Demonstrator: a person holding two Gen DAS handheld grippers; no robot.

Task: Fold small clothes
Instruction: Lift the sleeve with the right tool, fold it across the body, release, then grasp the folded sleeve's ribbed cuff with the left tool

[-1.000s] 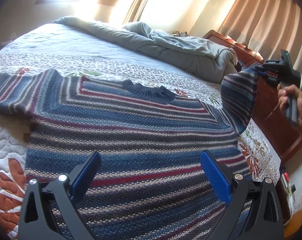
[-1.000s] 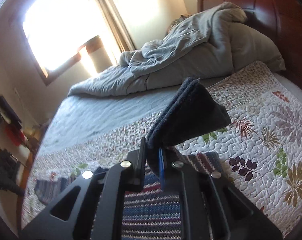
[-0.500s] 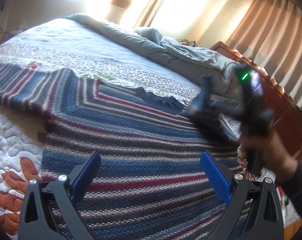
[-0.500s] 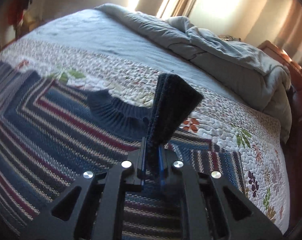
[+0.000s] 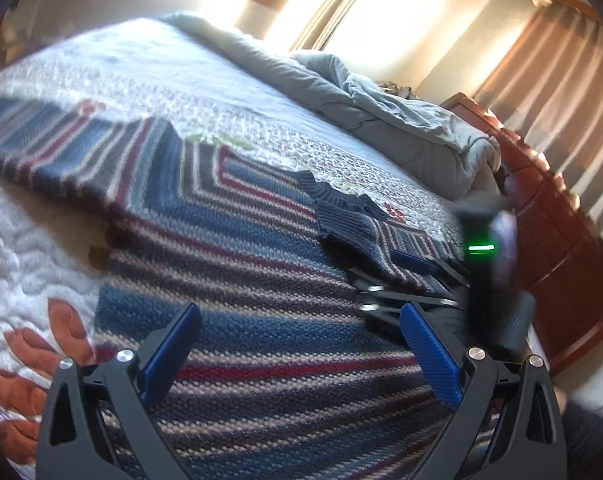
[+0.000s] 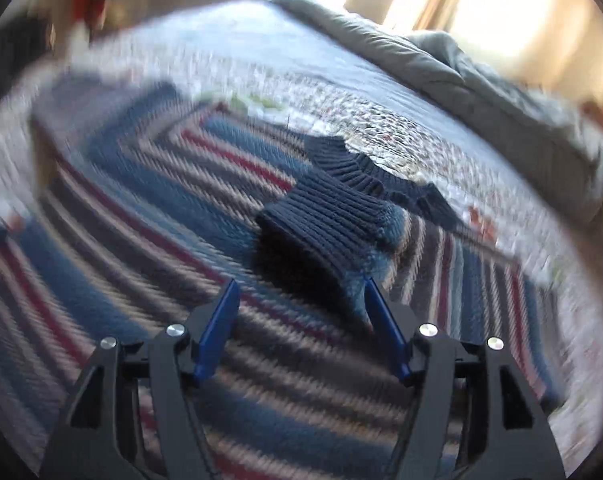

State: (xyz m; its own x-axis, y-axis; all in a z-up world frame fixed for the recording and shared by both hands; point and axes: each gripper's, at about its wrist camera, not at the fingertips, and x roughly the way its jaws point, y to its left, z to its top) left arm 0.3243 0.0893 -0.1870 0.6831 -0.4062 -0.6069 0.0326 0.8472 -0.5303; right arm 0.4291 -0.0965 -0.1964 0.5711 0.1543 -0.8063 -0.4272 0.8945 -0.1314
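A blue, red and grey striped knit sweater point(image 5: 241, 264) lies spread flat on the quilted bedspread point(image 5: 21, 240). Its right sleeve is folded inward, and the dark ribbed cuff point(image 6: 325, 224) rests on the chest just below the collar point(image 6: 353, 168). My right gripper point(image 6: 301, 284) hovers low over that sleeve with its jaws opening. The sleeve lies loose at the tips, beside the right pad, and nothing presses on it. In the left wrist view the right gripper point(image 5: 421, 274) sits at the sweater's right side. My left gripper point(image 5: 300, 312) stands open above the lower body, holding nothing.
A rumpled grey duvet point(image 5: 401, 120) is heaped at the far side of the bed. A reddish wooden bed board point(image 5: 561, 240) runs along the right, with curtains point(image 5: 561, 80) behind it. The sweater's other sleeve point(image 5: 41, 140) stretches out to the left.
The right gripper carried the sleeve from the right edge in over the sweater, came down, and opened; the cuff now lies on the chest. The left gripper shifted slightly.
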